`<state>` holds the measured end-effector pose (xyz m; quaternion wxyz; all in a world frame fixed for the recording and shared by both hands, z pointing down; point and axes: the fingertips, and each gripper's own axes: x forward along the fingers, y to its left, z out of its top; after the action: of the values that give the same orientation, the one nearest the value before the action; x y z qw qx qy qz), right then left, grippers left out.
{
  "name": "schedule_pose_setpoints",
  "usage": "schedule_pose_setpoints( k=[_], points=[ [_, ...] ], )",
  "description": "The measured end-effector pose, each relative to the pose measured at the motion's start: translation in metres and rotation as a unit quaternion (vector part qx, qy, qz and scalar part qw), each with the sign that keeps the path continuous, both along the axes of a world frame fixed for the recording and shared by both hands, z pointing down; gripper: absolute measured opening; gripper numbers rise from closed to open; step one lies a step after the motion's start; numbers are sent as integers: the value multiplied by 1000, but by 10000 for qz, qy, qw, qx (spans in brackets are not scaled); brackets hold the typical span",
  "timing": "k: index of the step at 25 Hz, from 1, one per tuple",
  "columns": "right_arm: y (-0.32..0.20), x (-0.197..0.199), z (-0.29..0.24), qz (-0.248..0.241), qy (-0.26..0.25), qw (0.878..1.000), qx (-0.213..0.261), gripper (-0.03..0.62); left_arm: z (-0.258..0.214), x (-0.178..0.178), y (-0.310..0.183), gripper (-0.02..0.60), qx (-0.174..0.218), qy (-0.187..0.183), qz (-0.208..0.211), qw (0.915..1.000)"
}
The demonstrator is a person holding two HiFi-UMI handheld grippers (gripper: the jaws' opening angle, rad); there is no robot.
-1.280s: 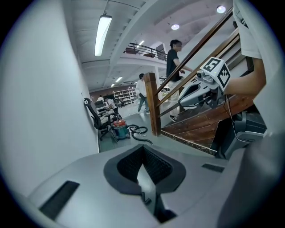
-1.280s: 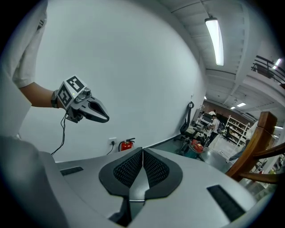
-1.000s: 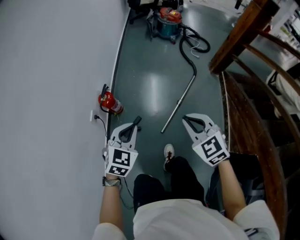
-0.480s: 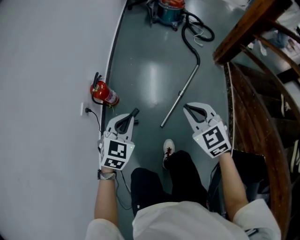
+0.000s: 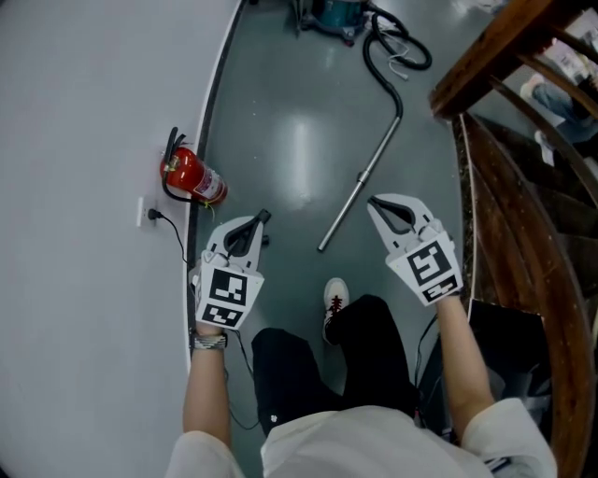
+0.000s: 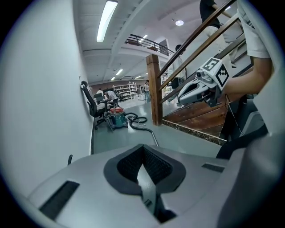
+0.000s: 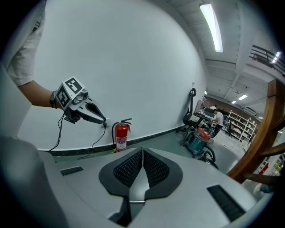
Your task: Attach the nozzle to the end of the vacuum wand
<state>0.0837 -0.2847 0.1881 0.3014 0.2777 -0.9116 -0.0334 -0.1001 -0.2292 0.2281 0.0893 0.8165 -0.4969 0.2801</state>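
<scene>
The silver vacuum wand (image 5: 363,180) lies slantwise on the grey floor, its free end (image 5: 322,246) nearest me and its far end joined to a black hose (image 5: 392,65). The hose runs to a teal canister vacuum (image 5: 332,11) at the top edge. My left gripper (image 5: 264,217) is shut and empty, held left of the wand's free end. On the other side of that end my right gripper (image 5: 374,201) is also shut, with nothing in it. Both hang above the floor, apart from the wand. No nozzle shows in any view.
A red fire extinguisher (image 5: 192,177) stands against the white wall (image 5: 84,187), with a plug and cable (image 5: 154,217) below it. A wooden stair railing (image 5: 505,140) runs down the right side. My shoe (image 5: 334,301) is just below the wand's end. Office chairs and people are far back (image 6: 100,95).
Both grippers have come down toward the floor, still shut. In the head view the wand, the extinguisher and the vacuum have slid up the frame.
</scene>
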Motion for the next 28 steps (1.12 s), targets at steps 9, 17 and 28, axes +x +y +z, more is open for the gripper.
schedule_pose_setpoints(
  k=[9, 17, 28],
  points=[
    [-12, -1, 85, -105, -64, 9998, 159, 29, 87, -16, -17, -2, 86, -17, -103, 9999],
    [-31, -2, 172, -188, -69, 9986, 500, 29, 192, -29, -27, -2, 214, -95, -226, 9995],
    [-21, -18, 274, -651, 2, 9968, 458, 29, 287, -37, -25, -2, 77, -91, -172, 9998]
  ],
)
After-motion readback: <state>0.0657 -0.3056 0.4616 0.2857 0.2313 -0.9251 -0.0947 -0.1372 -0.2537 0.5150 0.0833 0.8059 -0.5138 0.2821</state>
